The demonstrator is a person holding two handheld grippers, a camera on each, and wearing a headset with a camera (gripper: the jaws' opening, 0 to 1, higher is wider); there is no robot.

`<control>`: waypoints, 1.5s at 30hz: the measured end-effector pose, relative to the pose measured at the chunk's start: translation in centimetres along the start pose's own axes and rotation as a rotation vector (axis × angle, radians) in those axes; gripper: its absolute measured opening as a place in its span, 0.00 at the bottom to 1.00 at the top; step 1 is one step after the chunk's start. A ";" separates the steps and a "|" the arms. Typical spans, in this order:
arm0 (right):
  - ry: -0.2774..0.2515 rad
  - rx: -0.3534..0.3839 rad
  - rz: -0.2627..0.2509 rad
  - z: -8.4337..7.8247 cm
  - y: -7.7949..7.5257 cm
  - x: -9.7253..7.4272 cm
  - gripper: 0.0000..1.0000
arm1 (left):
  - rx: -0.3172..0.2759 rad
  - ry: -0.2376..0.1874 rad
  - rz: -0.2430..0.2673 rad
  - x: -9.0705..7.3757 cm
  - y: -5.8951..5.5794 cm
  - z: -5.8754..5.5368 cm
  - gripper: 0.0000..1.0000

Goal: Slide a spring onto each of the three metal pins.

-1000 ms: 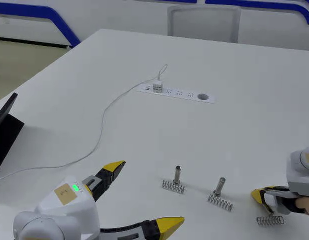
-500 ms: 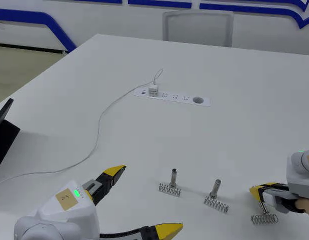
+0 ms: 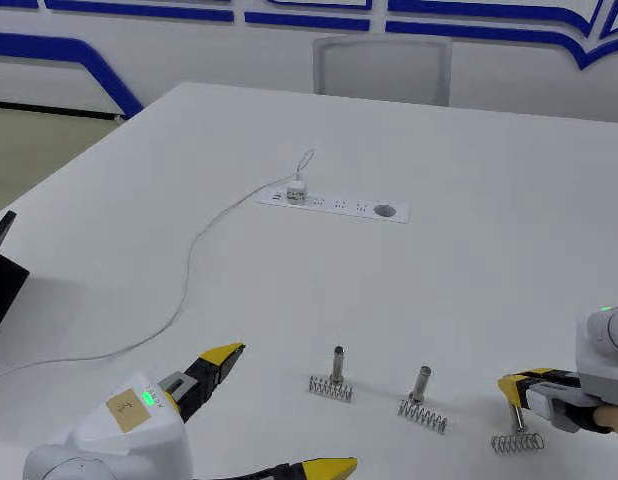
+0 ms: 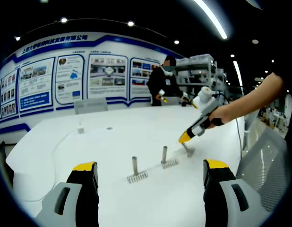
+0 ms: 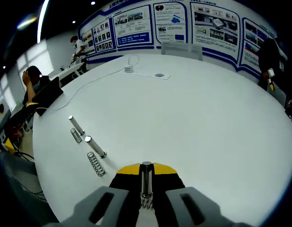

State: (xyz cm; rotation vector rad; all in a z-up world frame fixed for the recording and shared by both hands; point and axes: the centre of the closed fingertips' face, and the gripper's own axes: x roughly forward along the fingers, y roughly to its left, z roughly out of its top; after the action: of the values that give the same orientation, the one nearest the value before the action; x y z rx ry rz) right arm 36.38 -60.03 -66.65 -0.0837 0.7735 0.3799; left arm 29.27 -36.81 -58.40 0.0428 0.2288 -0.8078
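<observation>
Two metal pins [image 3: 338, 362] [image 3: 421, 381] stand upright on the white table [image 3: 439, 270], each with a spring [image 3: 330, 388] [image 3: 422, 416] lying at its foot. My right gripper [image 3: 516, 392] is shut on the third pin [image 5: 146, 182], which stands beside a third spring [image 3: 517, 442]. In the right gripper view the two free pins [image 5: 76, 124] [image 5: 95, 146] and their springs [image 5: 76, 135] [image 5: 95, 164] lie to the left. My left gripper [image 4: 150, 165] stands wide open, holding nothing, short of the pins [image 4: 134, 165] [image 4: 164, 153]. It sits at the near left [image 3: 277, 410].
A white power strip [image 3: 334, 205] with a plugged-in adapter lies mid-table, and its cable [image 3: 189, 270] runs toward the left edge. A dark device [image 3: 1, 270] sits at the left edge. A chair [image 3: 382, 68] stands behind the table. A person stands in the background [image 4: 164, 82].
The head camera has tilted, so the whole scene sits lower and further left. The right gripper stays shut on the third pin, and the left gripper stays open.
</observation>
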 end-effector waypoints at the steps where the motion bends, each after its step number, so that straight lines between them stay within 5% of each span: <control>1: -0.003 0.002 0.000 0.0 0.0 -0.1 0.07 | 0.001 0.001 -0.001 0.0 0.0 0.0 0.94; 24: -0.078 -0.027 -0.005 0.2 0.6 -0.9 0.08 | 0.031 0.015 -0.010 0.1 -0.3 -0.2 0.94; 29: -0.100 -0.133 -0.013 0.1 1.0 -1.1 0.08 | 0.033 0.015 -0.012 0.1 -0.3 -0.2 0.94; 45: -0.117 -0.059 -0.022 -0.5 0.6 -2.0 0.14 | 0.046 0.025 -0.024 0.1 -0.6 -0.3 0.94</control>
State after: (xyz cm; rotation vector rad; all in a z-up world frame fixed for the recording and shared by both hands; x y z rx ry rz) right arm 34.47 -60.17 -65.60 -0.1246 0.6459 0.3837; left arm 28.86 -37.24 -58.69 0.0941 0.2346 -0.8364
